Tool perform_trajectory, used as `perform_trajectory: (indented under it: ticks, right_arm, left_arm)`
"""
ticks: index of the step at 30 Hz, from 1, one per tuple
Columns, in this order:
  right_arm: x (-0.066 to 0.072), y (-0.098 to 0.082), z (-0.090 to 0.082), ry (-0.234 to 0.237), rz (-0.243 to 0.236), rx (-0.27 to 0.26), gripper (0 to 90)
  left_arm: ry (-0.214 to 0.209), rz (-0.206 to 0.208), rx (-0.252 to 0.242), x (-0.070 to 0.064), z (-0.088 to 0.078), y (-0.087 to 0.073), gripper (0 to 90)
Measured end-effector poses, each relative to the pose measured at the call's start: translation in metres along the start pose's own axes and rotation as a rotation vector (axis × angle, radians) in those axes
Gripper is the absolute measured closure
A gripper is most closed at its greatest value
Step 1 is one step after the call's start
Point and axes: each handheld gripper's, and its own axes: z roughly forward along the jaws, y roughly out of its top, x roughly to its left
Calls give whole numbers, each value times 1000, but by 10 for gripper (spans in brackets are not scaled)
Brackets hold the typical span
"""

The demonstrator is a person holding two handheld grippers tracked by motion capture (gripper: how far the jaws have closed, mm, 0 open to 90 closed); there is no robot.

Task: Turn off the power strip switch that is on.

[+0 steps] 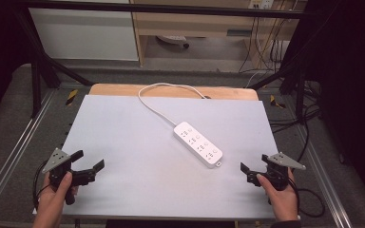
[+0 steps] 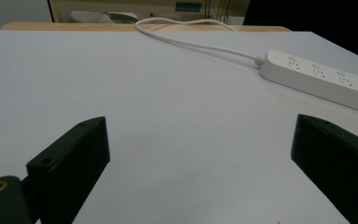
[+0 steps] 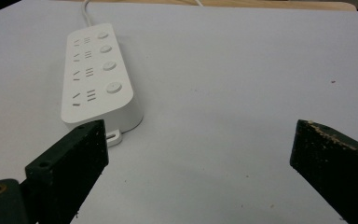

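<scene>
Both grippers, left gripper (image 1: 89,160) and right gripper (image 1: 254,167), wait at the table's (image 1: 123,123) near corners, fingers apart; probably next is reaching the power strip (image 1: 198,144).

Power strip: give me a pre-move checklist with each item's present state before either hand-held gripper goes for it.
1. Power strip lies flat on the table, sockets up: ok.
2. Left hand-held gripper open, holding nothing: ok.
3. Right hand-held gripper open, holding nothing: ok.
4. Nothing lies between either gripper and the strip: ok.
5. Cord trails off the table's far edge; plugged in or not: cannot tell.
6. Nothing plugged into the strip's sockets: ok.
</scene>
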Motion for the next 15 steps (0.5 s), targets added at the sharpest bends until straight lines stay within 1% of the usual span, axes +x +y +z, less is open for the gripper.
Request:
perform_trajectory:
  ticks: [1, 2, 3, 4, 5, 6, 7, 8, 10, 12, 13, 15]
  right_arm:
    - [0, 0, 1, -5, 6, -1, 46]
    - [0, 0, 1, 0, 17, 13, 43]
    - [-1, 1, 2, 11, 32, 39, 43]
    - [-1, 1, 2, 11, 32, 39, 43]
    - [-2, 1, 2, 26, 42, 57, 47]
    - [-3, 2, 1, 28, 45, 60, 49]
    - [-3, 3, 0, 25, 49, 49, 45]
    - [-3, 3, 0, 25, 49, 49, 45]
    - [-3, 2, -1, 22, 42, 47, 46]
    - [-3, 3, 0, 24, 43, 70, 48]
    - [-3, 3, 0, 33, 52, 95, 54]
    - [-3, 3, 0, 35, 56, 93, 56]
  left_arm:
    - [3, 1, 0, 1, 0, 0, 41]
    - [5, -4, 0, 1, 0, 0, 41]
    - [9, -3, -1, 1, -1, 1, 41]
    - [10, -3, -1, 1, -1, 1, 41]
    - [12, -3, -2, 1, -1, 1, 41]
    - [13, -4, -2, 1, -1, 1, 41]
    - [12, -2, -2, 1, -1, 1, 41]
    - [11, -2, -2, 1, -1, 1, 41]
    - [9, 1, 1, 0, 0, 1, 41]
    - [3, 4, 3, -1, 1, 1, 41]
    - [-1, 8, 5, -1, 1, 1, 41]
    - [-5, 10, 7, -2, 2, 0, 41]
